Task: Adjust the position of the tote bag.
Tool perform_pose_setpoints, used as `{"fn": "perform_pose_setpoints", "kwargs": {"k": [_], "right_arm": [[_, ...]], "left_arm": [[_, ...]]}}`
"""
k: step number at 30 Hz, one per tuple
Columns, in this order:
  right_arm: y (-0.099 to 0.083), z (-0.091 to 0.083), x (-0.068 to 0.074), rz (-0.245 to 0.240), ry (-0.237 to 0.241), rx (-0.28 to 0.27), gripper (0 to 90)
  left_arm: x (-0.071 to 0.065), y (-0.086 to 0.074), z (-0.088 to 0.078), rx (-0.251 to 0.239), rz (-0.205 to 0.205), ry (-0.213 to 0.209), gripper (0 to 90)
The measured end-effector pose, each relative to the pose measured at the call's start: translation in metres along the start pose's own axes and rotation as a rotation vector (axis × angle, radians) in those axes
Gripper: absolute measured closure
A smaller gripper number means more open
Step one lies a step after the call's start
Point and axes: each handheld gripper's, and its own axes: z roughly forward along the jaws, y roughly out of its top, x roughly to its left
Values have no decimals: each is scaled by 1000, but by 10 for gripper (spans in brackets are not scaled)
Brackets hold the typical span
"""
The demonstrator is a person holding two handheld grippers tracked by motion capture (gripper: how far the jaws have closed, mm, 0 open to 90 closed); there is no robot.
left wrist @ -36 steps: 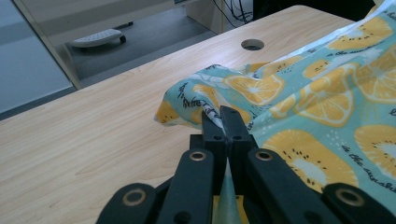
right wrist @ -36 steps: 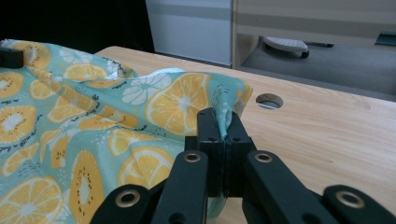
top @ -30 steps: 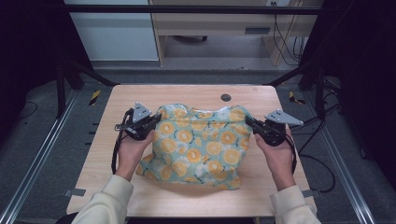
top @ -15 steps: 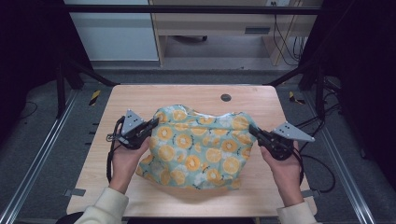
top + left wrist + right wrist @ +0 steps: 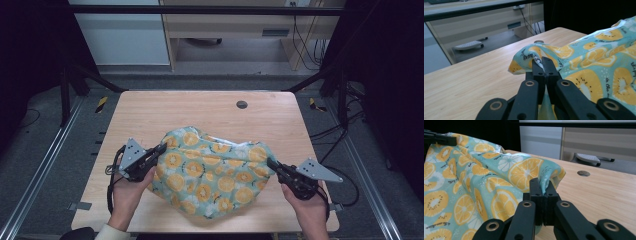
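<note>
A teal cloth printed with orange and kiwi slices (image 5: 212, 172) is stretched in the air over the near half of the wooden table (image 5: 200, 110). My left gripper (image 5: 161, 148) is shut on the cloth's left corner. In the left gripper view the black jaws pinch a fold of the cloth (image 5: 579, 65) at the left gripper (image 5: 541, 60). My right gripper (image 5: 270, 162) is shut on the right corner. In the right gripper view its jaws clamp the hem of the cloth (image 5: 486, 177) at the right gripper (image 5: 543, 185), and the tip of the other gripper (image 5: 439, 138) shows at far upper left.
A round cable hole (image 5: 242, 104) lies in the table's far middle. Metal frame rails (image 5: 47, 155) run along both sides, with cables on the floor at the right (image 5: 330, 132). A cabinet and desk (image 5: 235, 30) stand beyond the table.
Both hands have pulled the cloth toward the table's near edge and a little lower. The grippers stay shut on its two corners, and the cloth hangs more spread between them.
</note>
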Motion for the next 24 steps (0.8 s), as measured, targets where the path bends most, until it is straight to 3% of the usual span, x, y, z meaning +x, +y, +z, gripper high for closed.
{"fn": "perform_pose_setpoints", "kwargs": {"k": [4,11,24], "right_arm": [[-4,-4,3,-2,16,-6,888],[-10,-14,16,-11,32,-7,888],[-13,-24,33,-42,89,-32,887]], "left_arm": [[-3,-10,-12,-26,-27,-25,900],[-10,-19,-34,-55,-30,-44,900],[-11,-35,-64,-70,-38,-85,900]]}}
